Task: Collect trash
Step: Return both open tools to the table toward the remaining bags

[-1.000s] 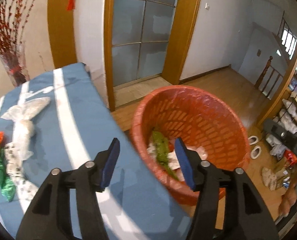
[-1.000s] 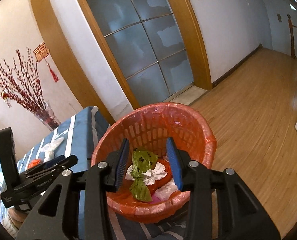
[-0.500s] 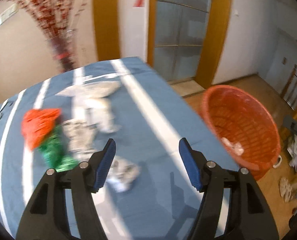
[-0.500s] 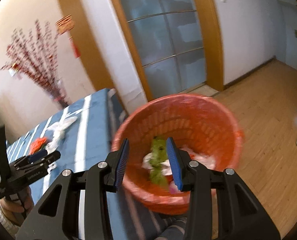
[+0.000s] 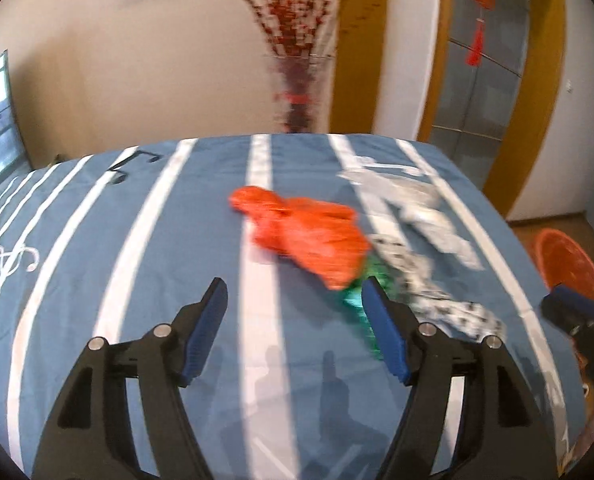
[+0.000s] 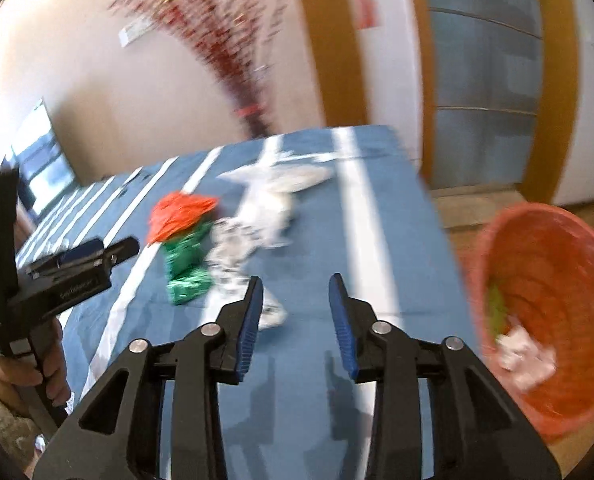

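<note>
Trash lies on a blue striped tablecloth (image 5: 169,248): an orange plastic bag (image 5: 309,232), a green wrapper (image 5: 361,300) beside it, and white crumpled plastic (image 5: 425,216). My left gripper (image 5: 293,324) is open and empty, just short of the orange bag. My right gripper (image 6: 295,310) is open and empty above the cloth, near white patterned wrapping (image 6: 237,256). The orange bag (image 6: 181,212) and green wrapper (image 6: 185,272) also show there. An orange basket (image 6: 545,300) holding trash stands off the table's right edge.
A vase of red branches (image 5: 297,92) stands behind the table. Wooden-framed glass doors (image 6: 481,80) are at the back right. The left gripper's body (image 6: 65,276) shows at the left in the right wrist view. The basket (image 5: 565,260) shows at the far right.
Both grippers have swung left, away from the basket and back over the table. The left one now faces the orange bag. Both stay open and empty.
</note>
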